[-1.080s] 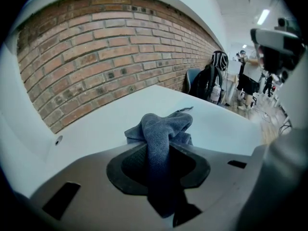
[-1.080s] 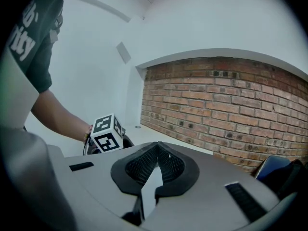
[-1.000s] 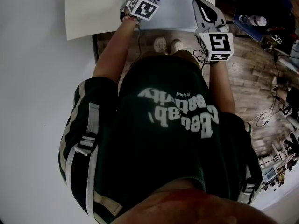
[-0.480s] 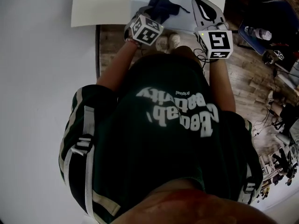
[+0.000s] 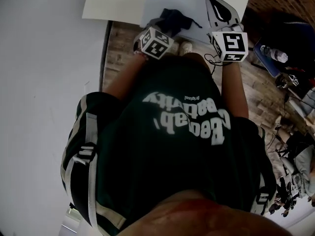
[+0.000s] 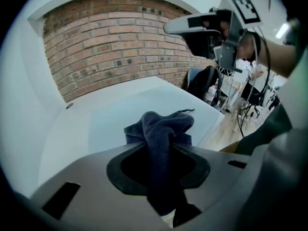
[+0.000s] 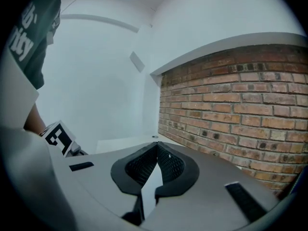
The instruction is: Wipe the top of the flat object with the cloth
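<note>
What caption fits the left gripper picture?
Left gripper shut on a dark cloth, pale flat board and brick wall beyond.

I work in a lab-type workspace. Behind the white table (image 5: 44,58) stands a bare brick wall (image 6: 120,47), and the other walls are plain white. Right of the table, the wood-plank floor (image 5: 266,97) carries loose cables (image 5: 276,132), equipment clutter (image 5: 295,82) and a water bottle (image 5: 272,53).

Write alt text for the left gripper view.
The left gripper is shut on a dark blue cloth, bunched over a pale flat surface. Behind stands a brick wall; the right gripper shows at upper right.
</note>
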### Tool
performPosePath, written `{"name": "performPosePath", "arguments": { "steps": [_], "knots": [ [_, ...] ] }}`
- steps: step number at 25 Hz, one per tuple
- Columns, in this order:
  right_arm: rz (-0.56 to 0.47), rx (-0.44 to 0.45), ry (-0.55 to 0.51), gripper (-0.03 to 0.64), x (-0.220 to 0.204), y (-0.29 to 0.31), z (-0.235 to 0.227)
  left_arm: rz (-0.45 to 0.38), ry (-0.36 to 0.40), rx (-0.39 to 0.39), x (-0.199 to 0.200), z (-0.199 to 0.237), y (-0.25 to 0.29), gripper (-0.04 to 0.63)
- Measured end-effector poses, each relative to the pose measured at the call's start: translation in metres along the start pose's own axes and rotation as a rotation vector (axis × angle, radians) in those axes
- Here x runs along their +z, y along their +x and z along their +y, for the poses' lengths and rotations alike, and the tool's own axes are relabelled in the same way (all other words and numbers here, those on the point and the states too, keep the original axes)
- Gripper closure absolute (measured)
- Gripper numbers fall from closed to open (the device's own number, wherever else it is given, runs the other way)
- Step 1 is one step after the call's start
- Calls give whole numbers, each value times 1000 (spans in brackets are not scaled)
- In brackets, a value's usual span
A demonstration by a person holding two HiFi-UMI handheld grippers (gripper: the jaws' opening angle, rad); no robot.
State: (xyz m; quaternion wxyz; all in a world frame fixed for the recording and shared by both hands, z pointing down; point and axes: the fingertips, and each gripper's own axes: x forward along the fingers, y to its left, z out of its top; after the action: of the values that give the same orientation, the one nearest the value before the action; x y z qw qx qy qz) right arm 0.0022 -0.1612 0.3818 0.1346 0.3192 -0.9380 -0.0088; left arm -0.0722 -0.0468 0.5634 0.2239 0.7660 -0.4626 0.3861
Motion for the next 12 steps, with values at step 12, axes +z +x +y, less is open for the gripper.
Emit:
{"name": "performPosePath", "arguments": {
  "steps": [12],
  "knots": [
    [-54,76,-13,623,-1,11,-3,-4,-64,125,28,55,24,486]
  ]
}}
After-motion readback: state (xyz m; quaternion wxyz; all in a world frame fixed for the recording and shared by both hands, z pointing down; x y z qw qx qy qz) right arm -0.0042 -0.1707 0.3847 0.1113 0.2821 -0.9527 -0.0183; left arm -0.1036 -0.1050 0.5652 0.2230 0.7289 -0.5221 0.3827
